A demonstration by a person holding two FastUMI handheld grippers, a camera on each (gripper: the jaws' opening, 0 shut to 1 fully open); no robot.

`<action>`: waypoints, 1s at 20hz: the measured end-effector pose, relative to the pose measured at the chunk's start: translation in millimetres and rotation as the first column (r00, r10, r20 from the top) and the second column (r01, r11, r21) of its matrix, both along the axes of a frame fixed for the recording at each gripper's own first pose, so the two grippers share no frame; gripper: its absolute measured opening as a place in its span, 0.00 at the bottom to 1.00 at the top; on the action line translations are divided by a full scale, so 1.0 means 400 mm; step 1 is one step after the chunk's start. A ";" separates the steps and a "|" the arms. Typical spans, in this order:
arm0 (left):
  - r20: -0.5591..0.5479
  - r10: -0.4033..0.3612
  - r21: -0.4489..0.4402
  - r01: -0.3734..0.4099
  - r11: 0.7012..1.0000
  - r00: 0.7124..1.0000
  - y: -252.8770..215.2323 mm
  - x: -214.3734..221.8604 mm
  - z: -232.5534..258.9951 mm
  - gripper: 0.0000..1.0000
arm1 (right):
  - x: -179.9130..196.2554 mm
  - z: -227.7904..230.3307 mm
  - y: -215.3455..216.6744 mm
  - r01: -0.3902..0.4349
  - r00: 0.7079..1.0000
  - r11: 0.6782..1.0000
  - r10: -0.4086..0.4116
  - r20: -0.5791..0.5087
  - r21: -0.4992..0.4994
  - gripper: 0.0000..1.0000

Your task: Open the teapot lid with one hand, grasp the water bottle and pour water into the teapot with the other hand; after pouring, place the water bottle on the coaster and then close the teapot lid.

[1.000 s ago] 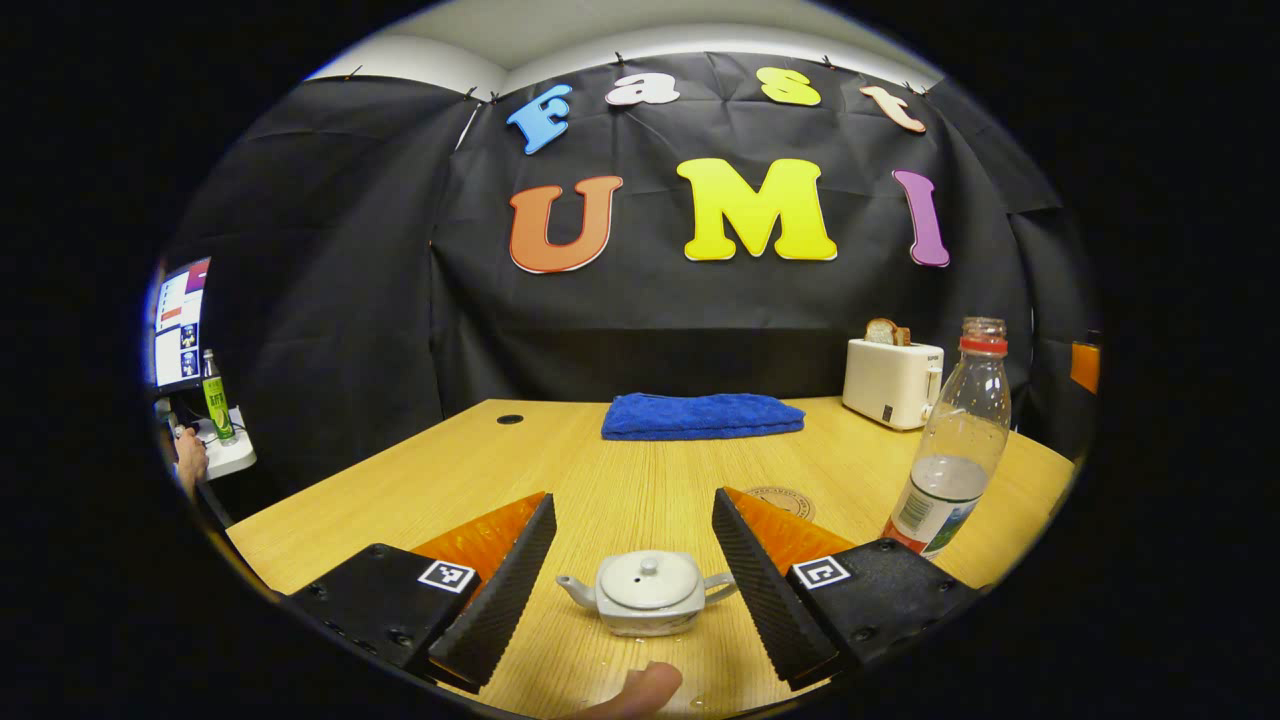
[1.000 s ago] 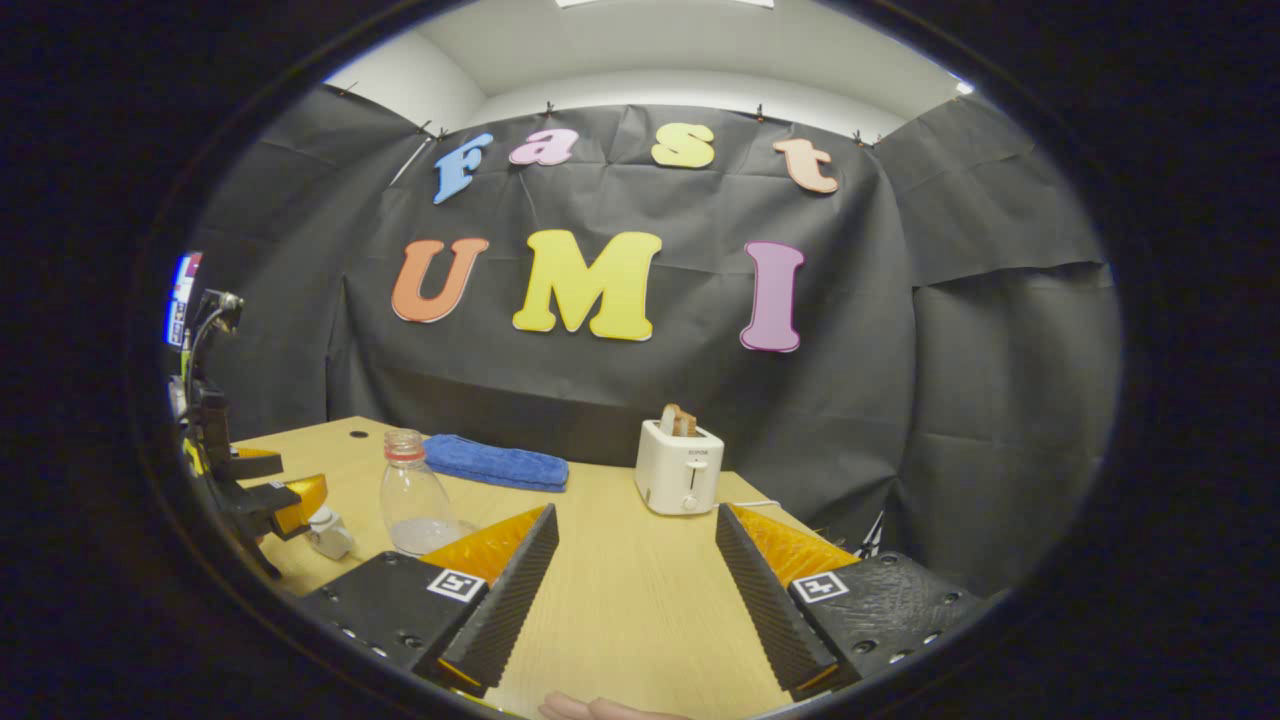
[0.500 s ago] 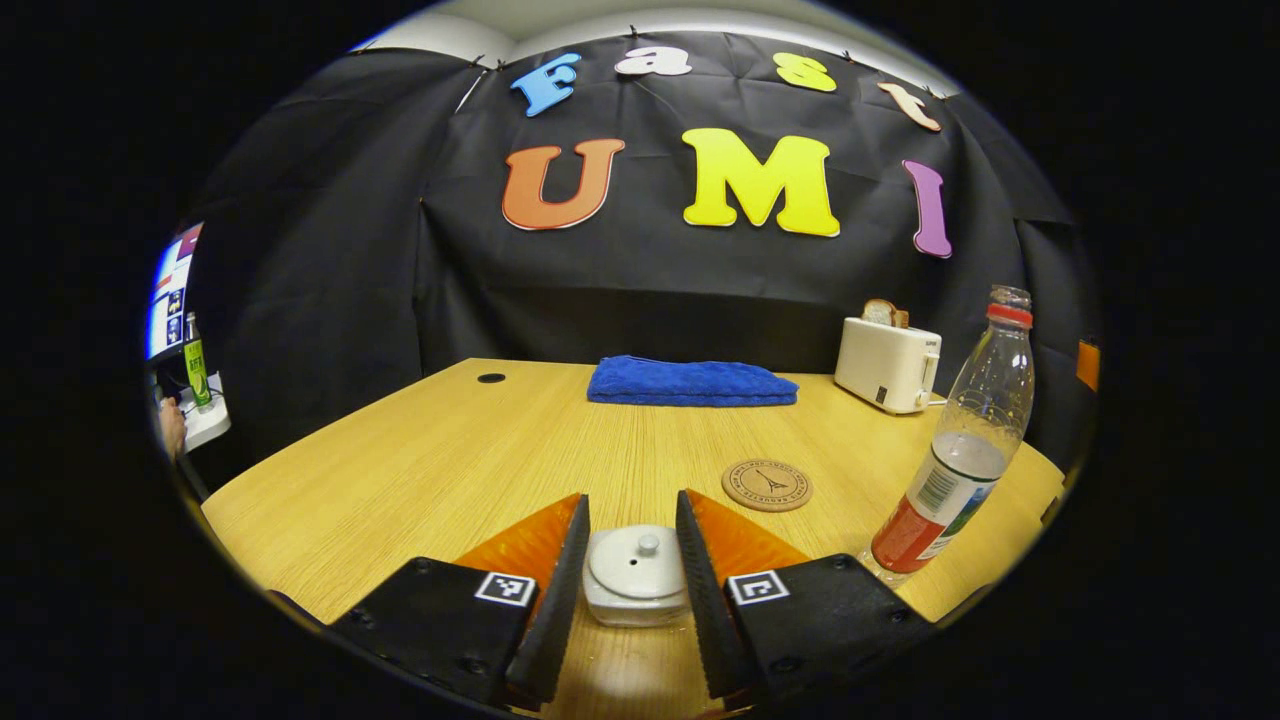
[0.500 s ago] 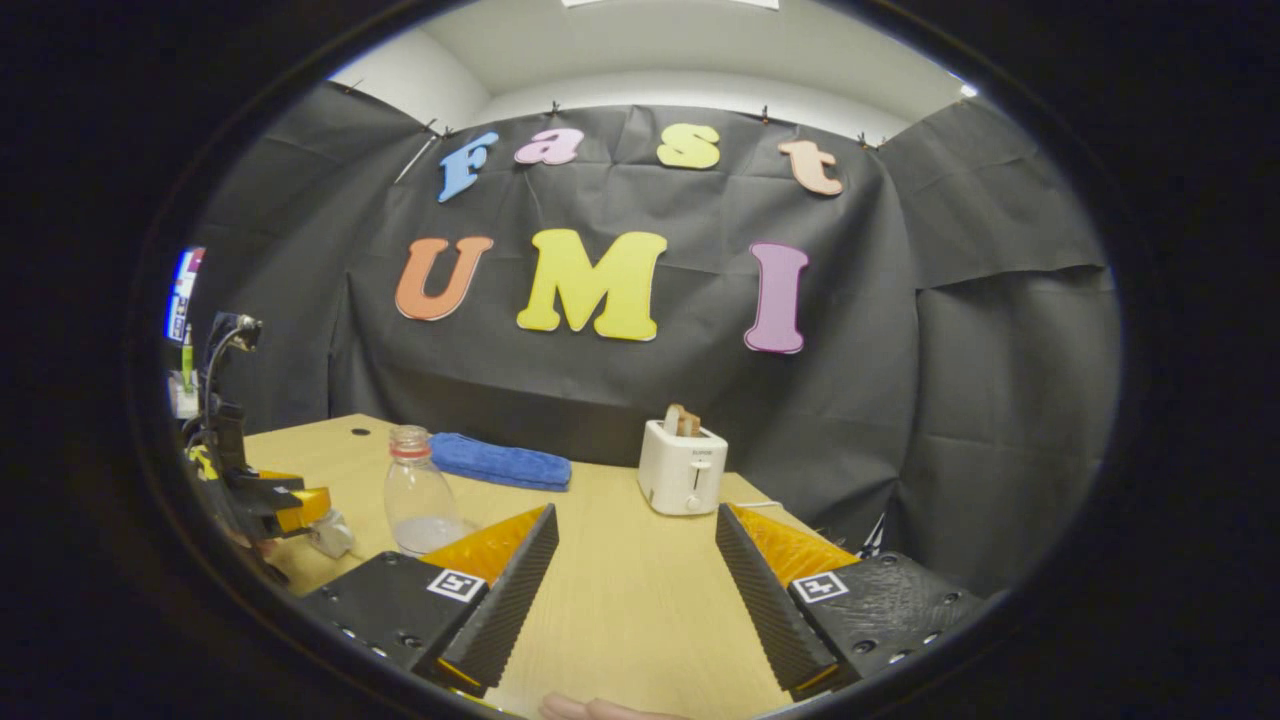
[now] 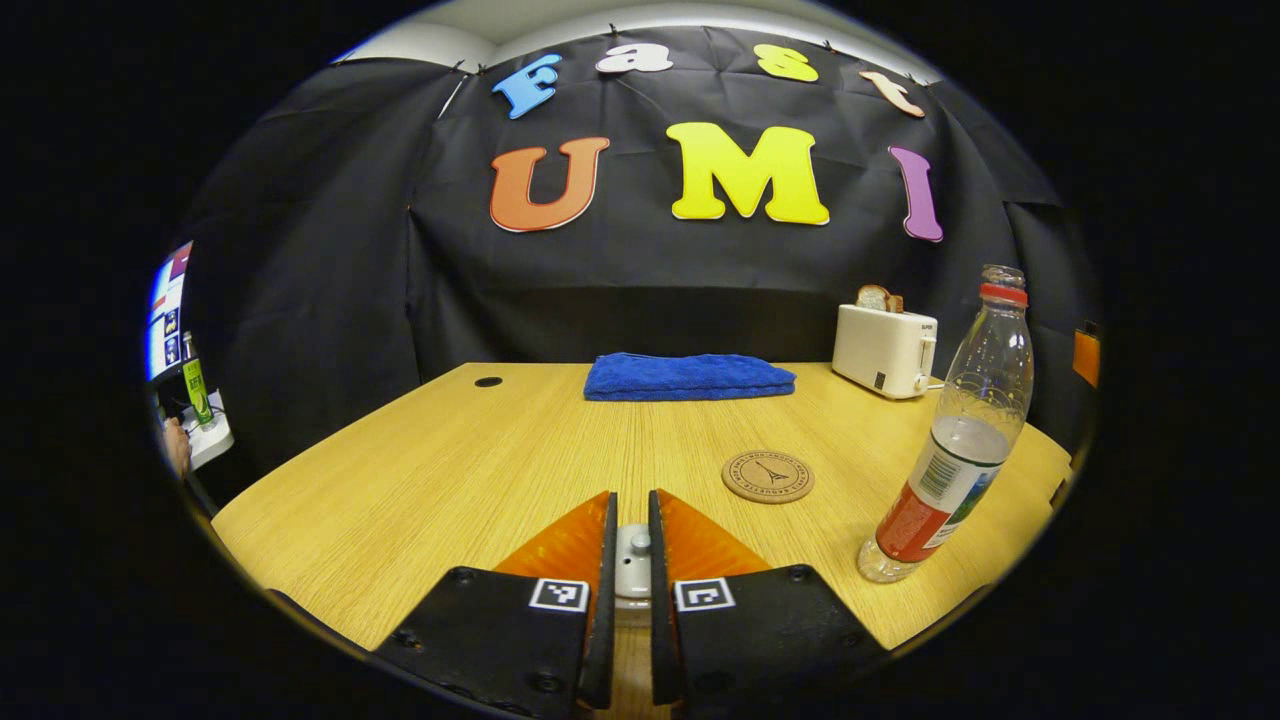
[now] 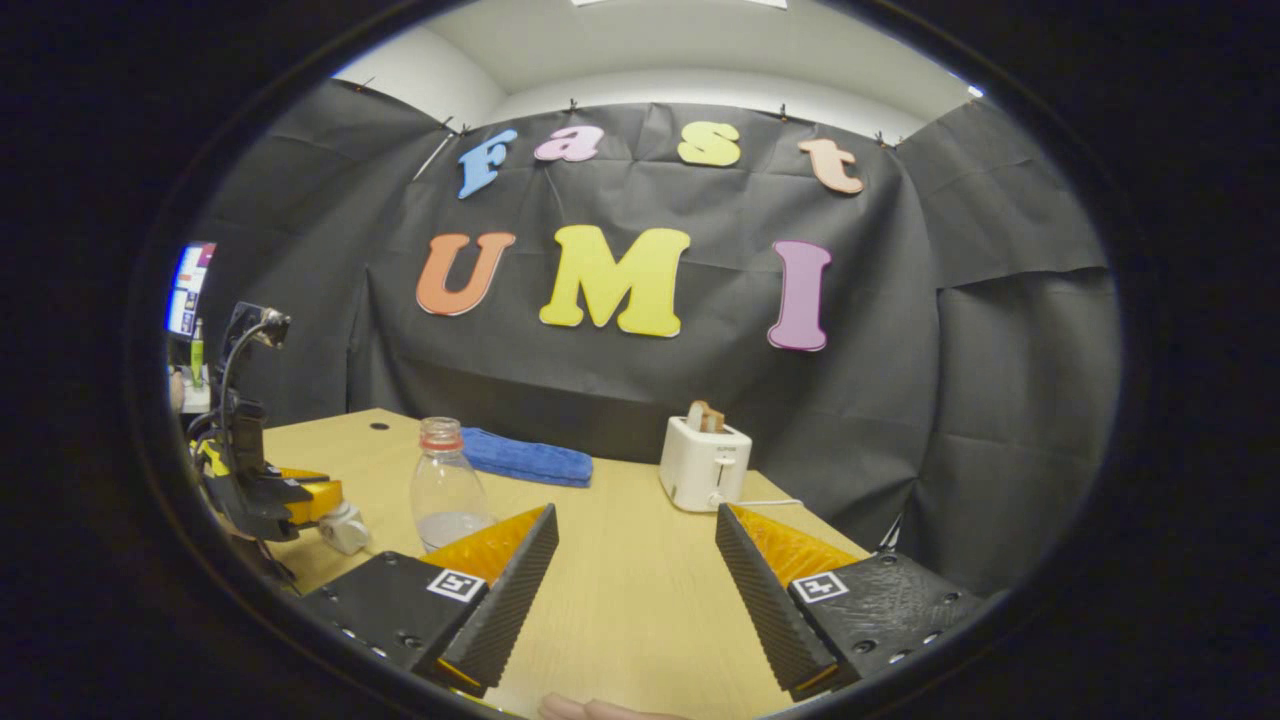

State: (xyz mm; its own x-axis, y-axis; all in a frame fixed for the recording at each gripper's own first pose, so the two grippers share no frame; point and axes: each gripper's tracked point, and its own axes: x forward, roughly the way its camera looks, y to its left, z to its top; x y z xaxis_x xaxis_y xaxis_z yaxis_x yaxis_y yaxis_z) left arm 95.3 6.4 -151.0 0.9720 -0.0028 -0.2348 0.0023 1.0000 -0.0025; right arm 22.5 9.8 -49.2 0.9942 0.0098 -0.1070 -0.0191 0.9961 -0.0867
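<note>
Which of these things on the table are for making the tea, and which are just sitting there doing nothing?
For the job:
- small white ceramic teapot lid, between the left gripper jaws
- clear plastic water bottle with red label
- round brown cork coaster
- right gripper, open

Just lying about:
- folded blue towel
- white toaster

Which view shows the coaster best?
The left gripper view: the coaster lies in the open on the table, left of the bottle. In the right gripper view, I can't make it out.
</note>
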 end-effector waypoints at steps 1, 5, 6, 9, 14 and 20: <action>-0.004 -0.004 0.006 0.004 1.000 1.000 0.000 -0.001 -0.006 0.05 | 0.002 -0.009 0.011 -0.008 1.000 1.000 0.008 -0.008 -0.005 0.95; 0.039 0.006 -0.011 -0.005 1.000 0.999 0.016 -0.015 0.036 0.03 | 0.004 -0.044 0.064 -0.051 0.998 0.998 0.050 -0.036 -0.022 0.97; 0.062 0.033 -0.017 -0.032 0.999 0.998 0.039 -0.018 0.059 0.03 | 0.002 -0.056 0.075 -0.060 0.997 0.998 0.059 -0.044 -0.025 0.95; 0.081 0.057 -0.090 -0.049 0.995 0.995 0.065 -0.040 0.113 0.03 | 0.003 -0.085 0.121 -0.098 0.993 0.995 0.096 -0.069 -0.030 0.97; 0.061 0.087 -0.044 -0.084 0.995 0.994 0.149 -0.068 0.143 0.03 | -0.013 -0.136 0.235 -0.219 0.969 0.975 0.221 -0.112 0.032 0.98; 0.055 0.041 -0.048 -0.039 0.998 0.998 0.166 -0.109 0.188 0.03 | 0.033 -0.167 0.299 -0.219 0.964 0.967 0.235 -0.127 0.128 0.95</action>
State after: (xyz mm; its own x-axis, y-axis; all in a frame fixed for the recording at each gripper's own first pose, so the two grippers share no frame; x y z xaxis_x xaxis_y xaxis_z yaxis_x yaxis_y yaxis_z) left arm 51.8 72.7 -75.8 0.9832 0.0265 -0.1805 -0.0361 0.9981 -0.0500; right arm 35.5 129.3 -115.8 0.9397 0.2532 -0.2298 -0.2497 0.9673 0.0445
